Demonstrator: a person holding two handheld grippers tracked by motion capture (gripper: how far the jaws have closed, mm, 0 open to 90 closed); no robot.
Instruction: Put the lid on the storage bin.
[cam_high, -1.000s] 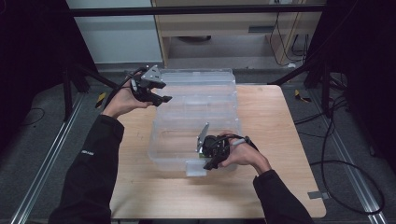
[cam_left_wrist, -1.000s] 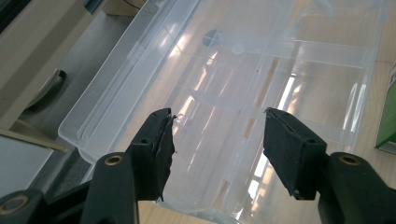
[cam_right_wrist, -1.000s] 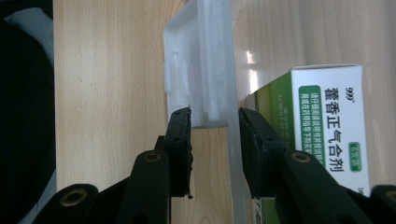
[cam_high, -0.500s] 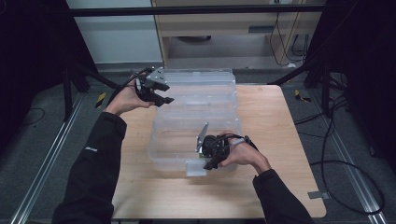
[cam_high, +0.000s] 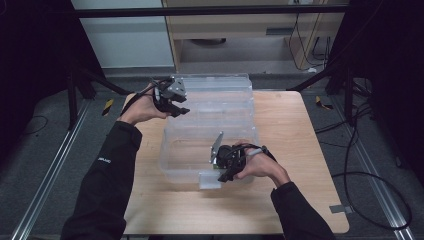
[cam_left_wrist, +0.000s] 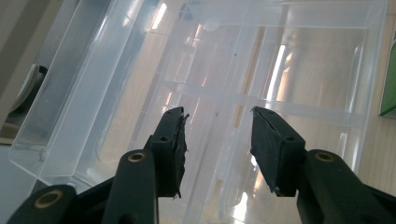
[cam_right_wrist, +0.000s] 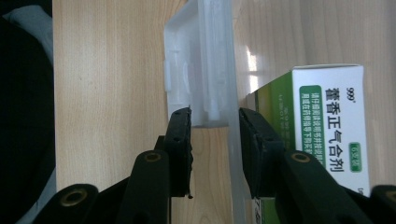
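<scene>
The clear plastic storage box (cam_high: 210, 135) sits at the centre of the wooden tabletop (cam_high: 300, 150) in the high view, its hinged lid (cam_high: 215, 90) thrown back toward the upper middle of the frame. The right hand-held gripper (cam_high: 226, 175) is at the box's near wall, lower centre of the frame. In the right gripper view its jaws straddle the front latch tab (cam_right_wrist: 205, 65) and the wall edge, but whether the pads truly press on the plastic I cannot tell. A green-and-white medicine carton (cam_right_wrist: 327, 126) lies inside, just right of that wall in this view.

The left hand-held gripper (cam_high: 172, 102), upper left of the high view, hovers over the open lid. Its jaws have just been closing, yet in the left gripper view they stand apart with nothing between them and only clear plastic behind.

The risks, as I judge them:
- The lid is smooth and see-through, so the left jaws may close short of its edge and slip off.
- If the right grip is loose, swinging the lid could drag the light box across the tabletop.
- The lid could drop onto the right jaws at the latch.
</scene>
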